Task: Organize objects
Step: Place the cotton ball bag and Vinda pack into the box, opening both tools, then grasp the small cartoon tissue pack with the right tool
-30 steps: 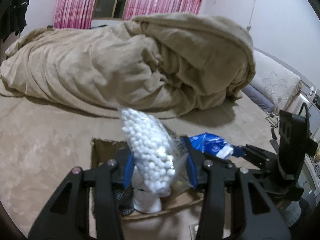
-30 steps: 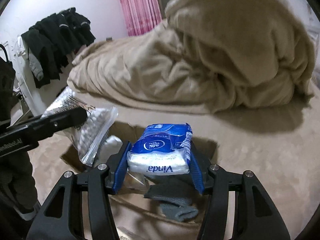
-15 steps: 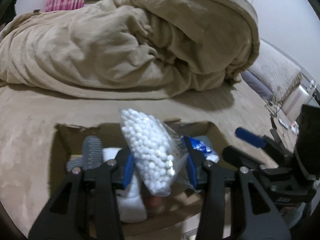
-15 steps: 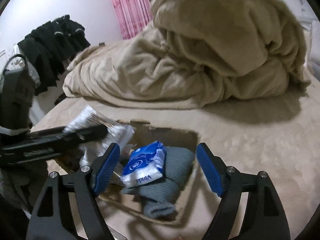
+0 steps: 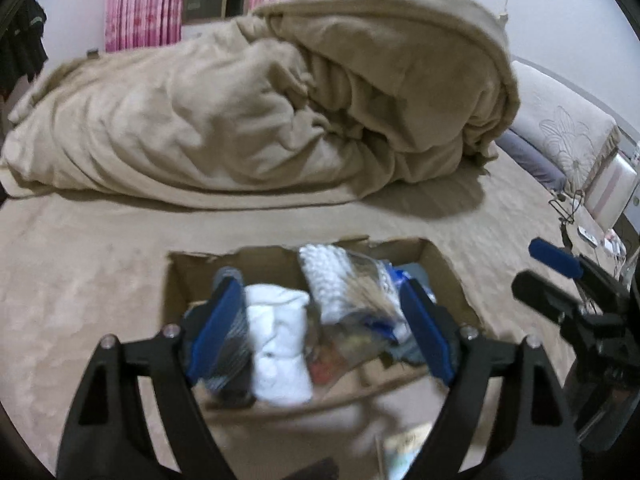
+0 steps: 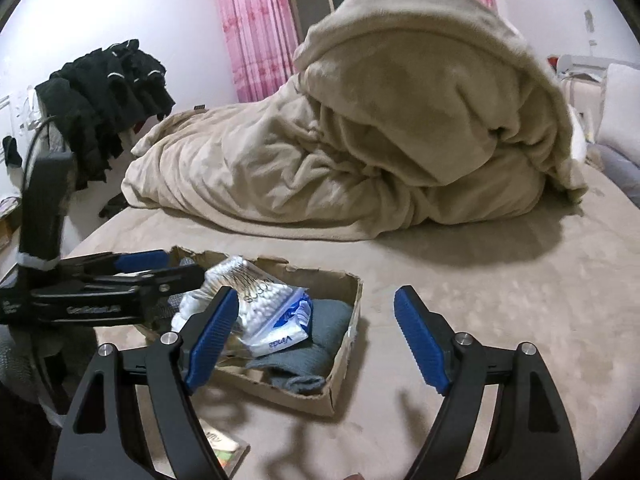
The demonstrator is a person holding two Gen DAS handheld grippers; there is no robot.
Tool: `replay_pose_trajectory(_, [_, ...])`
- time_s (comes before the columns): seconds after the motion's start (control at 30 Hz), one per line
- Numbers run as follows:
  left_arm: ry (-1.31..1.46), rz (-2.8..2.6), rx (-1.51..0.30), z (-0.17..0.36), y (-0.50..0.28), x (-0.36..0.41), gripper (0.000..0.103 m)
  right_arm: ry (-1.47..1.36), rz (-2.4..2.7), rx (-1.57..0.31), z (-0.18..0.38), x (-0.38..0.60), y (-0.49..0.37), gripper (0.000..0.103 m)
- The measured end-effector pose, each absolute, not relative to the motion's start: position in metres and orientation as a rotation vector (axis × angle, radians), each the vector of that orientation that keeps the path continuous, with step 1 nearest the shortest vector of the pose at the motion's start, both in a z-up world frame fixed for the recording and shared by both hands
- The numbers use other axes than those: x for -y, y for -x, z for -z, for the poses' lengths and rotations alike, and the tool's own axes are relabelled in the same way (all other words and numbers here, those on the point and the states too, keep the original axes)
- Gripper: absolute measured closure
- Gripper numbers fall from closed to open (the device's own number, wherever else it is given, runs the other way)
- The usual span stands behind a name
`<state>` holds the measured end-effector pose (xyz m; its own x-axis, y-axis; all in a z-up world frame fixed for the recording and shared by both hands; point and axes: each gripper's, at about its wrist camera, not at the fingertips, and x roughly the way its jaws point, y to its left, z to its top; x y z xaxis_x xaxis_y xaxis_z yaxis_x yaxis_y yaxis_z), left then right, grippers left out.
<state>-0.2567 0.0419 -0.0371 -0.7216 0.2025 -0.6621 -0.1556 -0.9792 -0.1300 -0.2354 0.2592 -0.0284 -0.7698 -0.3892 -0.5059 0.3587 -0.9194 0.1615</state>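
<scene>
Cotton swab bag (image 6: 256, 300) lies in cardboard box (image 6: 344, 360), both grippers' fingers spread.

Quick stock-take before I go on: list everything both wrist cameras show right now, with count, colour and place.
Torn cardboard box: one, brown, on the beige bed cover.
Clear bag of cotton swabs: one, white contents, in the box, leaning on the tissue pack.
Vinda tissue pack: one, blue and white, in the box.
Grey knitted cloth: one, box's right end.
White rolled cloth: one, box's left part.
Rumpled plush blanket: one, beige, behind the box.
Flat printed packet: one, on the bed in front of the box; details unclear.
Black clothes: a heap, far left.
Pink curtains: by the window.
Left gripper: open, over the box.
Right gripper: open, at the box's right end.
</scene>
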Motion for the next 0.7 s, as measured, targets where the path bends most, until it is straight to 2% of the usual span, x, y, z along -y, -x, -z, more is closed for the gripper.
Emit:
replay_pose_trajectory(0.2, [0.98, -2.801, 0.033, 0.005, 0.199, -0.028, 0.013, -0.74, 2.669, 0.093, 0.007, -0.258, 0.197, 0.019])
replay_pose_trajectory(0.37, [0.918, -2.818, 0.024, -0.011, 0.148, -0.021, 0.012, -0.727, 2.672, 0.126, -0.008, -0.255, 0.162, 0.01])
replay_pose_trajectory(0.7, [0.877, -2.851, 0.136, -0.018, 0.078, 0.01, 0.008, -0.736, 2.671, 0.099, -0.025, -0.245, 0.104, 0.009])
